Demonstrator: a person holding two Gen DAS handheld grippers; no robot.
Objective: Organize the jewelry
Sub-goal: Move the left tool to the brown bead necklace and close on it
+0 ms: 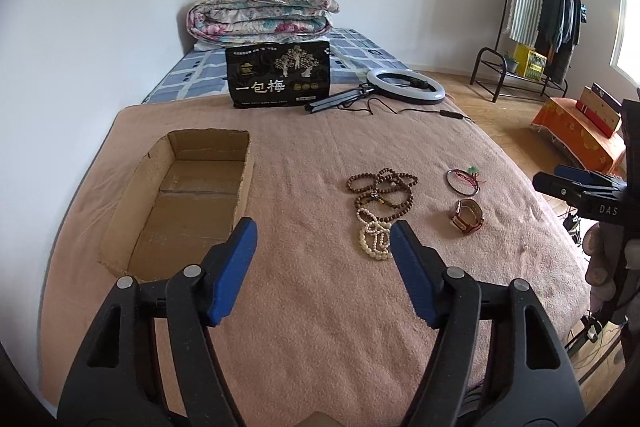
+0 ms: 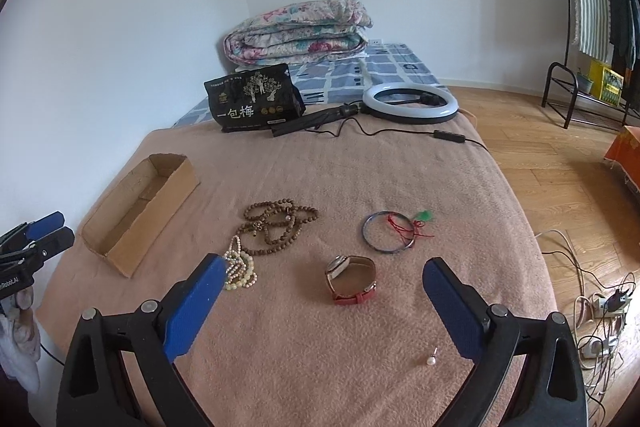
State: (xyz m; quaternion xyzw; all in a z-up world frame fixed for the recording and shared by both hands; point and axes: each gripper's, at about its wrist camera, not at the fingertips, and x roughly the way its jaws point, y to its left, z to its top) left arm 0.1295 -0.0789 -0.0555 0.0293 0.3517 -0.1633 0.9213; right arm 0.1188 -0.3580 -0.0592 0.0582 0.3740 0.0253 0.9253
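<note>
1. A pink blanket (image 1: 312, 155) is covering the near end of the bed, and all the jewelry is lying on it in a loose cluster.
2. The left gripper (image 1: 323, 237) is hovering over the blanket with its blue pads spread apart and nothing between them; its right pad is sitting just beside the pearl strand (image 1: 374, 237).
3. The right gripper (image 2: 324, 277) is also hanging above the blanket with its jaws standing wide, gripping nothing; in its own view the watch (image 2: 352, 279) is lying between the two pads.
4. A long strand of brown wooden beads (image 2: 280, 227) is lying coiled in the middle, touching the pearl strand at its near end.
5. A thin bangle (image 2: 388, 231) with red thread and a small green charm is resting well to the right of the beads, just beyond the watch.
6. A single pearl earring (image 2: 431, 359) is lying alone, near the right gripper's right finger.
7. An open cardboard box (image 1: 140, 183) is sitting to the left of the jewelry, holding nothing that I can see.
8. Farther back, a black snack bag (image 1: 280, 75) is standing upright beside a ring light (image 1: 406, 87) lying flat, with a folded floral quilt (image 1: 260, 15) behind them.
</note>
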